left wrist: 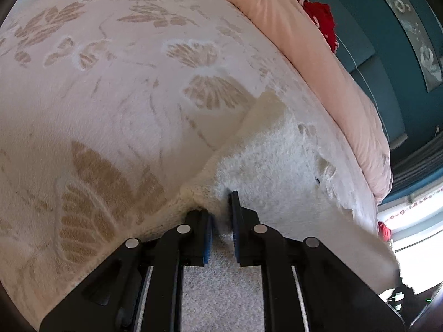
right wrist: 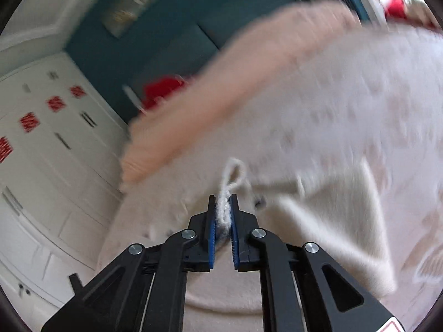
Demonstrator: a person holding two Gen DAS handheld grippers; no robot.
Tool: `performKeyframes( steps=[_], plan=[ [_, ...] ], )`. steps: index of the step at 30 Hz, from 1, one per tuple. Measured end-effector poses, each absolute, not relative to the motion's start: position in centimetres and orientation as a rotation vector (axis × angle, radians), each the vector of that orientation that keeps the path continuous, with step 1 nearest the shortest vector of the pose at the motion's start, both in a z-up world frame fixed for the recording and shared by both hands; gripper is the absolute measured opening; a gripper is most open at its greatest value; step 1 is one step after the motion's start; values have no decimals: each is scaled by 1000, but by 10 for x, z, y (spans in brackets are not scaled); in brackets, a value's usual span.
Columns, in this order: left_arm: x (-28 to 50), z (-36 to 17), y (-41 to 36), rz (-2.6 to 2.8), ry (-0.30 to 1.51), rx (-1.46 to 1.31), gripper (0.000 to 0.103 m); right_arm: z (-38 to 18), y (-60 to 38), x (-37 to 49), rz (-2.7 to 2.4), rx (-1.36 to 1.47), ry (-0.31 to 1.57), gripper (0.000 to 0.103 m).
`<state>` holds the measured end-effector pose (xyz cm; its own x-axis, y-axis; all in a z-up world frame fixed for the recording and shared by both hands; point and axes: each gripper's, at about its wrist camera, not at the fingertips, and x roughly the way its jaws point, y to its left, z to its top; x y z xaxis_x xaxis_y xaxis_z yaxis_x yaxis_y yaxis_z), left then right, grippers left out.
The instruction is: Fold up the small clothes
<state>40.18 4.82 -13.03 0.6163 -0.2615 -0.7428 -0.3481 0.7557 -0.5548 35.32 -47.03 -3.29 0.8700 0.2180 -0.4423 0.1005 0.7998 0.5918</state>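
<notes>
Fingers of left gripper [left wrist: 221, 215] and right gripper [right wrist: 223, 210] each pinch the white fluffy garment [left wrist: 277, 160] on the bed [left wrist: 110, 96].

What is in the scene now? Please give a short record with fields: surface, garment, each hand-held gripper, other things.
surface: pink bedspread with a beige leaf pattern
garment: white fluffy knit garment, lying partly on the bedspread
left hand-held gripper: shut on an edge of the garment
right hand-held gripper: shut on a knit part of the garment; this view is blurred
other things: pink folded quilt along the bed edge; red cloth behind it; white cupboards
</notes>
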Motion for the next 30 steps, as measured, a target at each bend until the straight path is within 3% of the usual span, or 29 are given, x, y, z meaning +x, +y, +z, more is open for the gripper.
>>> performKeyframes(
  steps=[4, 11, 14, 17, 19, 20, 21, 23, 27, 30],
  plan=[
    [400, -128, 36, 65, 924, -677, 14, -106, -484, 371, -82, 591, 799, 8],
    [398, -121, 19, -5, 937, -620, 17, -76, -493, 332, -98, 600, 615, 8],
    [395, -126, 12, 6, 933, -582, 18, -128, -495, 350, -145, 552, 844, 8],
    [388, -118, 15, -9, 944, -595, 21, -104, -495, 335, -114, 582, 800, 18],
    [370, -105, 30, -44, 941, -610, 28, -83, -499, 309, -84, 622, 777, 19],
    [363, -101, 35, -49, 937, -609, 38, -77, -500, 293, -78, 609, 777, 27],
    [348, -94, 46, -54, 934, -599, 45, -71, -501, 276, -81, 585, 786, 43],
    [314, -87, 69, -47, 955, -564, 60, -67, -503, 226, -80, 538, 836, 56],
    [237, -95, 103, -56, 1051, -572, 68, -88, -496, 112, -53, 517, 976, 60],
    [175, -109, 112, -87, 1126, -609, 69, -103, -480, 59, -20, 557, 1059, 61]
  ],
)
